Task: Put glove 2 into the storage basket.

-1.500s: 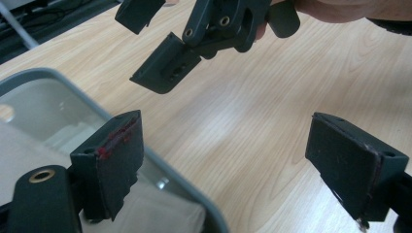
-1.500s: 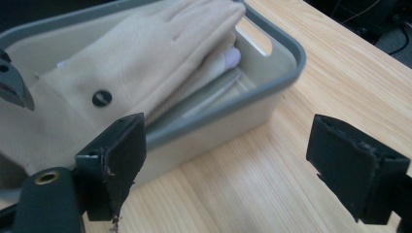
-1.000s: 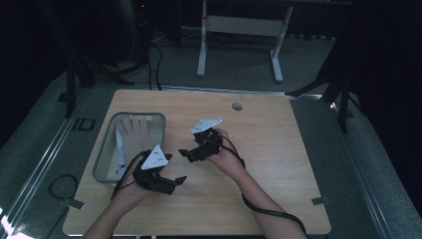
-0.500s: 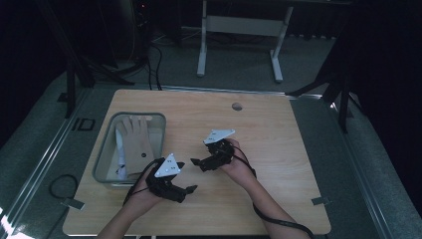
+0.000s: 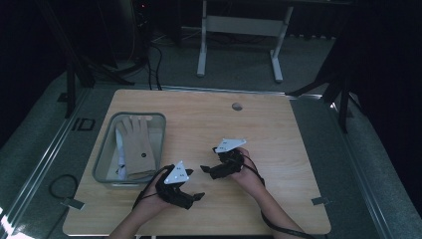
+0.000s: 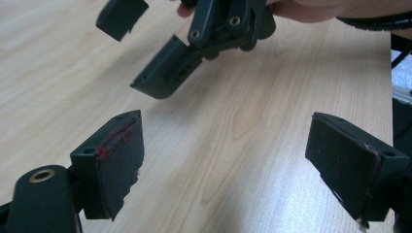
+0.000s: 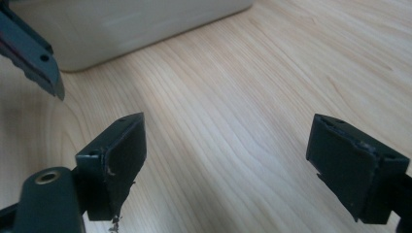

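Both grippers sit low over the front half of the wooden table (image 5: 278, 124), pointing roughly at each other. The left gripper (image 5: 193, 198) has its jaws spread wide with nothing but bare wood between them, and the right gripper (image 5: 208, 170) is the same story: jaws well apart, gripping nothing. From the left gripper view you can see the right gripper (image 6: 145, 53) just ahead and a bit above, tips near but not touching (its two black jaws hang open over the tabletop). From the right gripper view, one jaw tip of the left gripper (image 7: 34, 53) pokes in at the upper left, and right behind it is the pale wall of the clear bin (image 7: 145, 24). That bin (image 5: 107, 149) sits on the table off to the outer side of the left gripper, close by but apart from it. Inside it lies a beige glove (image 5: 135, 144), flat, fingers pointing away from the person. Neither gripper is touching the bin or glove.
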A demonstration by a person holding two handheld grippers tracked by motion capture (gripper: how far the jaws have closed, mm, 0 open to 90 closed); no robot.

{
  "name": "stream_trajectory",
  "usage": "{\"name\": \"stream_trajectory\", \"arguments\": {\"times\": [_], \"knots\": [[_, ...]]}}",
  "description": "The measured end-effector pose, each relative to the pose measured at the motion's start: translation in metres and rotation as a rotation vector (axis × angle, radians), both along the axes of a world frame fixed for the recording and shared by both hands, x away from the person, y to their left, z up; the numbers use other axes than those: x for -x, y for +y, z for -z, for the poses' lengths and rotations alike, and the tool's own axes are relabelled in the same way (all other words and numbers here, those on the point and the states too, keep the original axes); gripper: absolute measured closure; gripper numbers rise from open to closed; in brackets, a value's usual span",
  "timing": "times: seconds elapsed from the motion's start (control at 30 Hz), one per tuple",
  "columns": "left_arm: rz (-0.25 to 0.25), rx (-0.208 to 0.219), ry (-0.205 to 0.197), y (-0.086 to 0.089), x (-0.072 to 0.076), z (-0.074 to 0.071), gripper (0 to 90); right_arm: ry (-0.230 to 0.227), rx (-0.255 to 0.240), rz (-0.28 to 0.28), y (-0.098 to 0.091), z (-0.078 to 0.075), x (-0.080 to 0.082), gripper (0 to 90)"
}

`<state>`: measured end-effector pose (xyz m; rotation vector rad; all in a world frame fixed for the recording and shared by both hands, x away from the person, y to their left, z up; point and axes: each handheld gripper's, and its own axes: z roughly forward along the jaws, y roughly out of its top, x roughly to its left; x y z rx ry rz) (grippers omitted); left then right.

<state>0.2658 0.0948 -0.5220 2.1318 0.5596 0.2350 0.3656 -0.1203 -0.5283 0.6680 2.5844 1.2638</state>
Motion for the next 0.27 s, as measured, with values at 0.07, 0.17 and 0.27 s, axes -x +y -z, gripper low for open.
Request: {"name": "stream_trajectory", "arguments": {"times": [0.07,0.17,0.27], "knots": [[0.017,-0.016,0.009,-0.0040,-0.0002,0.0053,14.2,0.005,0.005,0.004,-0.0039,0.0036,0.0009,14.2],[0.032,-0.014,0.024,-0.0077,-0.0013,0.0098,14.2,0.011,0.006,0.008,-0.0090,0.0062,0.0026,14.2],[0.040,-0.012,0.031,-0.0099,-0.0020,0.0108,14.3,0.009,0.011,0.007,-0.0119,0.0072,0.0032,14.1]]}}
